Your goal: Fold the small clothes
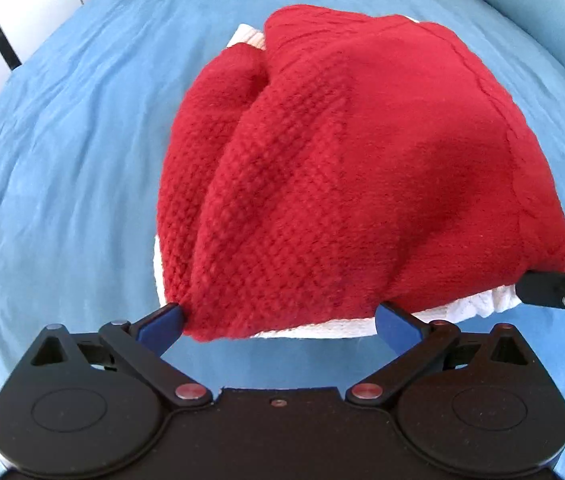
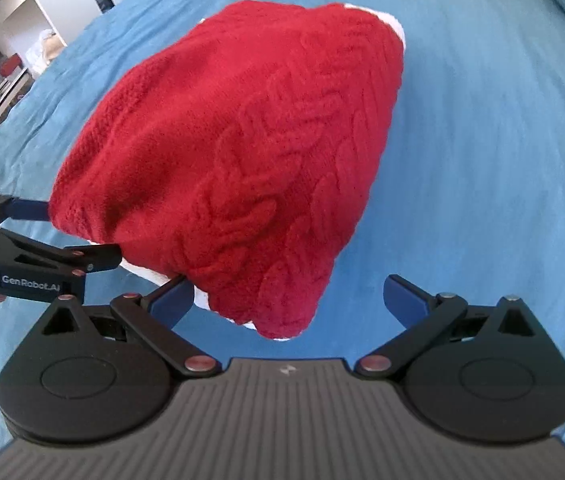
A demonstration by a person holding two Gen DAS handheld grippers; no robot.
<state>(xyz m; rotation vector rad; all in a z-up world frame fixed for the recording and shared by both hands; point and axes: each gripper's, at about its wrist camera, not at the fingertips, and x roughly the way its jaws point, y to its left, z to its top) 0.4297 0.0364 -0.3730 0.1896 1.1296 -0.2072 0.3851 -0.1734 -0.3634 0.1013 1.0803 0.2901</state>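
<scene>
The red sweater (image 1: 346,168) lay folded mid-bed (image 1: 62,160); both the left gripper (image 1: 278,324) and right gripper (image 2: 288,294) were spread wide, holding nothing.

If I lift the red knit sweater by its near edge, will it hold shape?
Probably not: the red sweater is thick, soft knit, already bulging in loose folds, so it should sag. Its textured cables likely grip well. The white garment underneath may drag along.

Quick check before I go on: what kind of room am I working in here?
Most likely a bedroom. The red sweater lies on a wide blue bedsheet, a blue bolster runs along the far edge, and white shelves with household clutter stand to one side.
</scene>
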